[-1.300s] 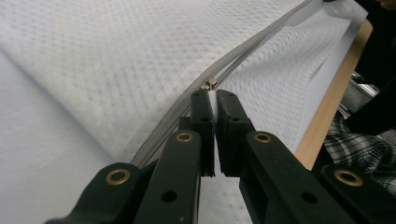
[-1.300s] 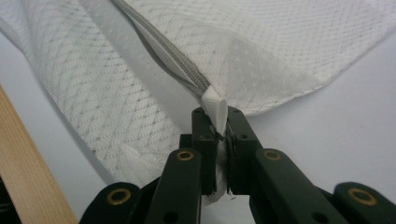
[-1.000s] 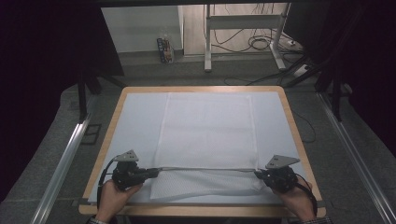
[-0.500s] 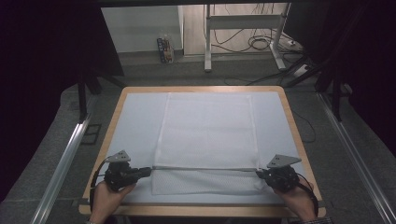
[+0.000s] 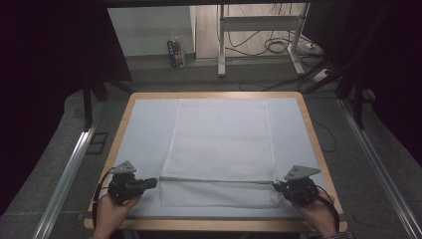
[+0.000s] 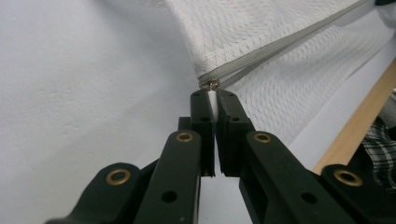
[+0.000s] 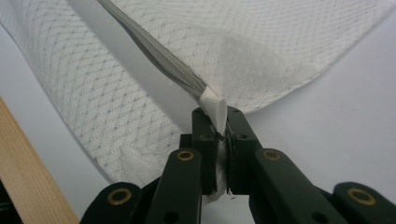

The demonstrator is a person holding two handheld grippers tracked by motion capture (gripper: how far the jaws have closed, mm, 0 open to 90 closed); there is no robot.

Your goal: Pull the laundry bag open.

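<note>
mesh bag (image 5: 219, 144) flat mid-surface | zipper (image 5: 216, 179) runs parallel to near edge | left gripper (image 6: 211, 100) fingers pinch zipper pull, near-left | right gripper (image 7: 218, 116) fingers pinch end tab, near-right

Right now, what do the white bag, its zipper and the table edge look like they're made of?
The white bag looks like synthetic mesh fabric, matte: a diamond knit weave shows up close. The zipper seems to be grey woven tape with fine, probably plastic, teeth; its slider glints like metal. The table edge looks like pale unvarnished wood, though it could be laminate.
</note>
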